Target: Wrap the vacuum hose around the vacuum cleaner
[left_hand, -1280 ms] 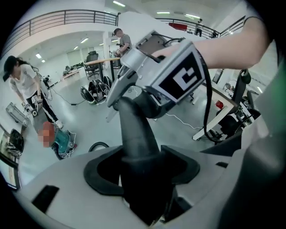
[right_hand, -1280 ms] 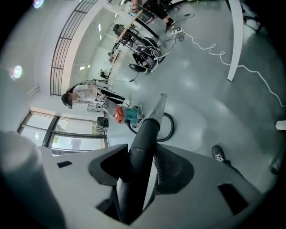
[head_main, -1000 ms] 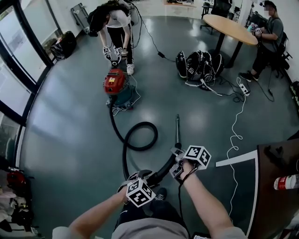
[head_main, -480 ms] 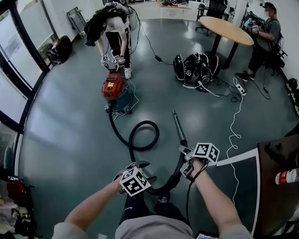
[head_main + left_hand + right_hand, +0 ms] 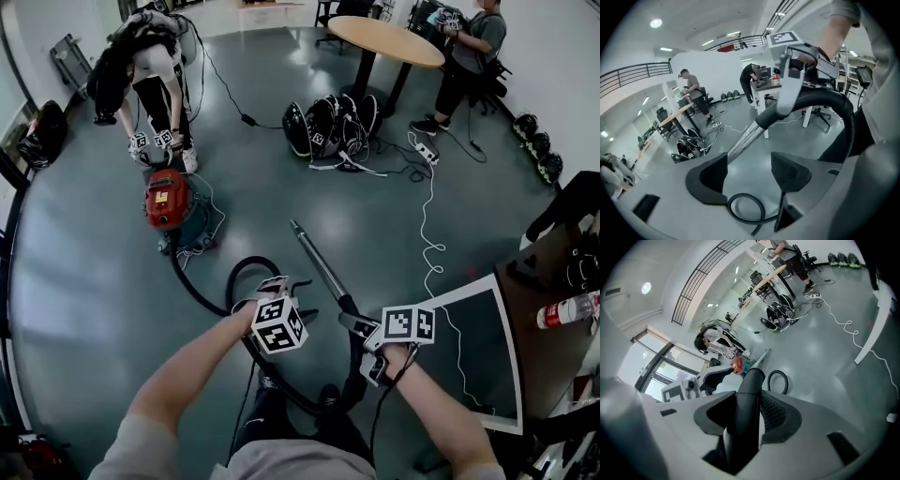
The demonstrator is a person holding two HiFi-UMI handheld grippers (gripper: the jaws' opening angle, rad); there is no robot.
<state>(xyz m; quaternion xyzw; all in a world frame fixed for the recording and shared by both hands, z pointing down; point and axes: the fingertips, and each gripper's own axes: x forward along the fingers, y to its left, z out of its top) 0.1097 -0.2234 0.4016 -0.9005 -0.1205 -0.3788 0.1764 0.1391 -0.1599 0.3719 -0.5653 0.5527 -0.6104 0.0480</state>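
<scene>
The red vacuum cleaner [image 5: 167, 200] stands on the floor at the far left. Its black hose [image 5: 246, 272] runs from it, coils once on the floor, curves round near my feet and rises to the metal wand [image 5: 319, 262]. My right gripper [image 5: 359, 328] is shut on the wand's black handle end [image 5: 749, 385], which fills the space between its jaws, and it holds the wand slanting up off the floor. My left gripper [image 5: 292, 295] hovers open just left of the wand. Nothing is between its pads [image 5: 710, 180]; below them I see only the floor and the coil [image 5: 746, 206].
Another person [image 5: 155, 66] bends over right behind the vacuum cleaner with two grippers. Farther back are a pile of helmets [image 5: 328, 127], a round table [image 5: 384, 39] and a seated person [image 5: 469, 37]. A white cable [image 5: 427, 234] trails across the floor. A dark table with a bottle [image 5: 567, 309] stands at the right.
My left gripper has swung forward and right from near my body to beside the wand, and has rolled. The right gripper has lifted the wand's handle end. My head view has turned right.
</scene>
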